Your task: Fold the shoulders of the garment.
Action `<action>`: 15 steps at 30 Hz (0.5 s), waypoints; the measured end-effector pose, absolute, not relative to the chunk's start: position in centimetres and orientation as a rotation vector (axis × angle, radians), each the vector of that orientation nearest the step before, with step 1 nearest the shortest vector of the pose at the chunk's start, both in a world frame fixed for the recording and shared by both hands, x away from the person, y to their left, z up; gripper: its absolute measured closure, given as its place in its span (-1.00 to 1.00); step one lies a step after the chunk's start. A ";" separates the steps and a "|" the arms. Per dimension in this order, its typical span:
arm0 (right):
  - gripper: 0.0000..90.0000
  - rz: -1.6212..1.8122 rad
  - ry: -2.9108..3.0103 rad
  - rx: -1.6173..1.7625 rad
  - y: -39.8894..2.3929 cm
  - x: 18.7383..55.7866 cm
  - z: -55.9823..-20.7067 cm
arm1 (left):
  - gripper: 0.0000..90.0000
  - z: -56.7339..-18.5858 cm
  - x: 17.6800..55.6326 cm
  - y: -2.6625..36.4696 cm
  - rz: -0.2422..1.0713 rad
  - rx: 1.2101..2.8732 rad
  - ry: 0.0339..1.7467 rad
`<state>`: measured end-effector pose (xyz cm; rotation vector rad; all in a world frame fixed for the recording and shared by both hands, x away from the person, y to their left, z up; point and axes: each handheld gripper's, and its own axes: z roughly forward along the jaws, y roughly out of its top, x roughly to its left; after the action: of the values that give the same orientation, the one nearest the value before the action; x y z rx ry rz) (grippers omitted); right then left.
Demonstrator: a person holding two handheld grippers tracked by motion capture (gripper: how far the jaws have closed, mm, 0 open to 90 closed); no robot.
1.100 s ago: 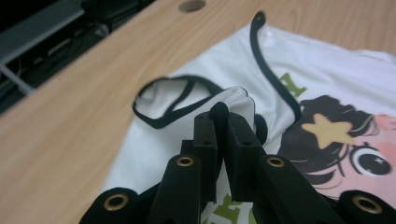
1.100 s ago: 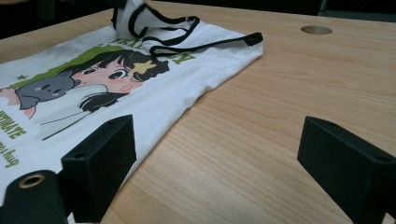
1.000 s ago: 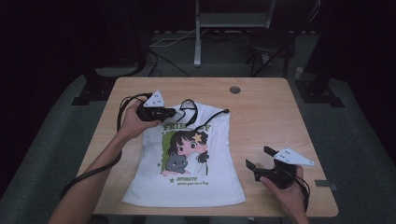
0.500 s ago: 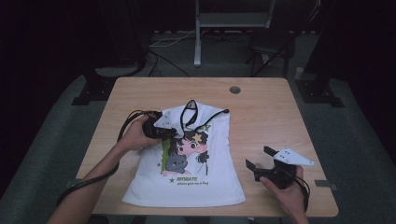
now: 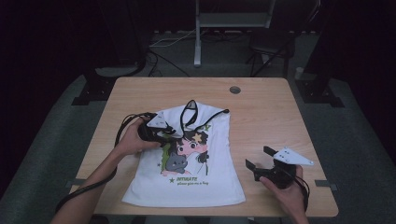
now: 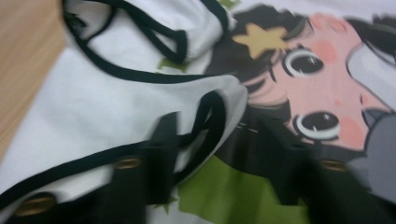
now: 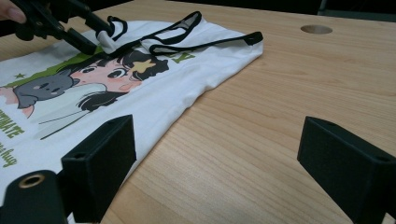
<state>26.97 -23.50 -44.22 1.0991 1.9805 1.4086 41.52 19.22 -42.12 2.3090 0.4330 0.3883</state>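
Lying flat on the pale wood-grain surface (image 5: pixel 261 107), the white cloth shirt (image 5: pixel 212 182) shows a cartoon print and thin black trim at neck and armholes, its upper left corner folded over in soft wrinkles. The left gripper (image 5: pixel 164 136) rests on that fold, its black fingers having just been opening, cloth between them but not pinched. Near the shirt's lower right edge, the right gripper (image 5: pixel 259 157) holds its blocky fingers apart over bare wood.

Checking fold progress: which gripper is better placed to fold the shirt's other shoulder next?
Right, probably. The right gripper rests open on the wooden table beside the white cartoon-print sleeveless shirt, nearer the unfolded shoulder. The left gripper, jaws just opening, sits over the folded one.
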 end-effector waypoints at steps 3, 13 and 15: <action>-0.76 1.406 1.983 1.096 -23.4 27.0 -44.2 | -0.31 -41.8 41.2 19.8 0.389 2.259 0.510; -0.76 1.408 1.985 1.096 -23.3 26.9 -44.2 | -0.53 -40.8 39.7 21.3 0.420 2.123 0.652; -0.76 1.407 1.987 1.093 -23.3 27.0 -44.2 | -0.53 -40.5 39.2 21.6 0.423 2.086 0.676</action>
<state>26.95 -23.30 -44.21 1.0930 1.9874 1.4066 39.21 21.61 -40.55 2.0856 0.6760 0.4233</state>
